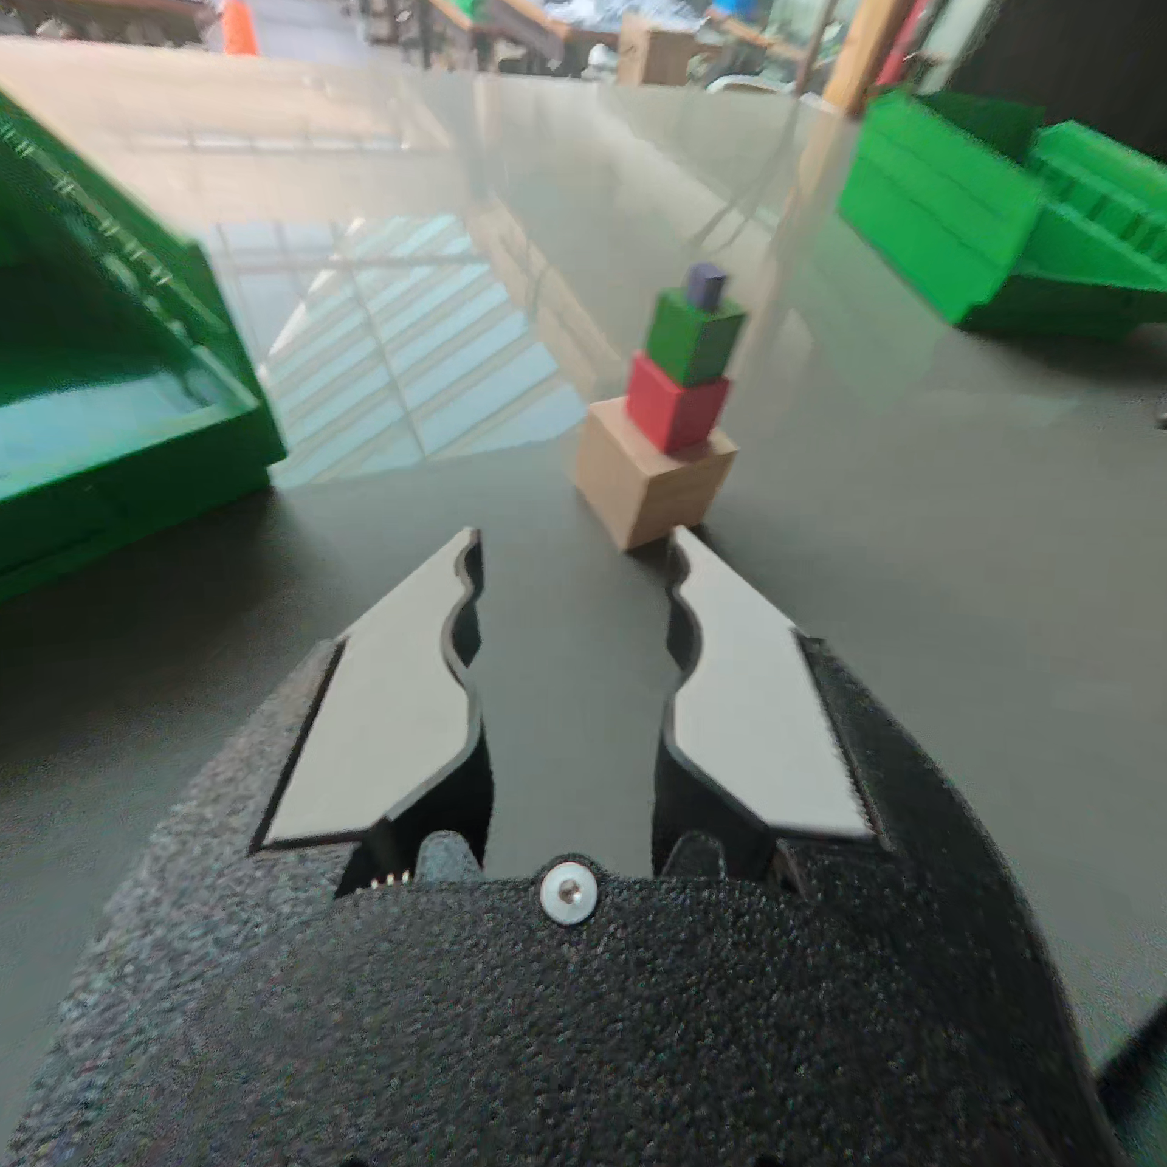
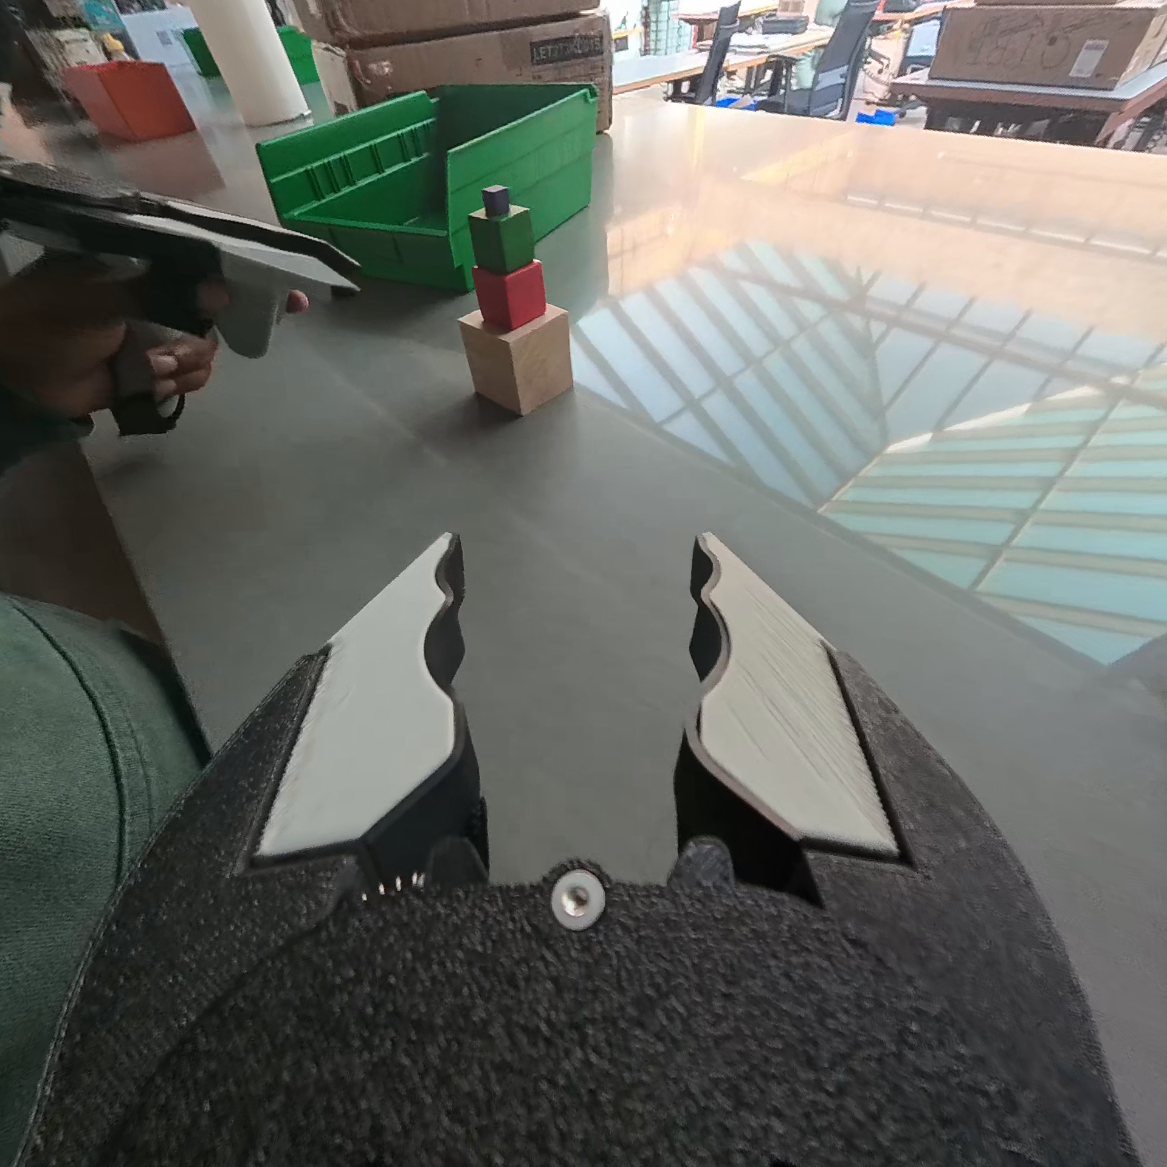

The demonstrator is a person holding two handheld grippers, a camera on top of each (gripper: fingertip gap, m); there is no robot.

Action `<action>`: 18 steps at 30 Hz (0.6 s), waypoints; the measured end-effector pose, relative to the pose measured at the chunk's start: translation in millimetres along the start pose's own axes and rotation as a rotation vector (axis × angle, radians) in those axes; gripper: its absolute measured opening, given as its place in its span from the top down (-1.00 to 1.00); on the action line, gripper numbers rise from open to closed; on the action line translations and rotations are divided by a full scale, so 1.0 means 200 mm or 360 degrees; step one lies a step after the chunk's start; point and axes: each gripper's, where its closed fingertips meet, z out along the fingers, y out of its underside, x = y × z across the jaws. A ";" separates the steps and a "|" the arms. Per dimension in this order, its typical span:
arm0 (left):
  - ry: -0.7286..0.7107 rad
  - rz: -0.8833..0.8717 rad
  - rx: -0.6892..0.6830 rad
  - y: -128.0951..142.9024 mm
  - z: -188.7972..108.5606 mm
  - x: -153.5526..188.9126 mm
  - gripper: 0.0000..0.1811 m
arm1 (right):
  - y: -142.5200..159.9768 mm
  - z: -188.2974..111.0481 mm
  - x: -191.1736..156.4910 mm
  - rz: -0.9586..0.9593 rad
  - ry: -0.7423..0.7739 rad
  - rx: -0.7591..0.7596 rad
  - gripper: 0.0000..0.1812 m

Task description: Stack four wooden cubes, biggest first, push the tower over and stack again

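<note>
Wooden base block (image 1: 653,470) carries red cube (image 1: 676,401), green cube (image 1: 694,338), small purple cube (image 1: 707,285); stack off-centre, upper cubes overhang. Risk, as judgement: nudge from nearby fingertip could topple tower, since left gripper (image 1: 573,543) sits just beside base, right tip near its corner. Left jaws moderately apart, empty. Right gripper (image 2: 576,546) wide apart, empty, well away from stack (image 2: 514,303). Green bin (image 2: 436,183) far behind; another green bin (image 1: 120,391) near left.
</note>
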 end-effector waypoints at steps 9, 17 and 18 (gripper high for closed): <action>-0.0277 0.0232 -0.0211 -0.07 0.40 0.00 1.00 | 0.06 -0.13 0.13 0.0113 0.0173 0.0055 0.22; 0.0100 0.1079 -0.0108 -0.26 0.78 0.81 1.00 | 0.05 -0.17 0.21 0.0134 0.0258 0.0100 0.22; 0.0150 0.1085 -0.0107 -0.25 0.79 0.85 1.00 | 0.05 -0.18 0.22 0.0142 0.0270 0.0112 0.22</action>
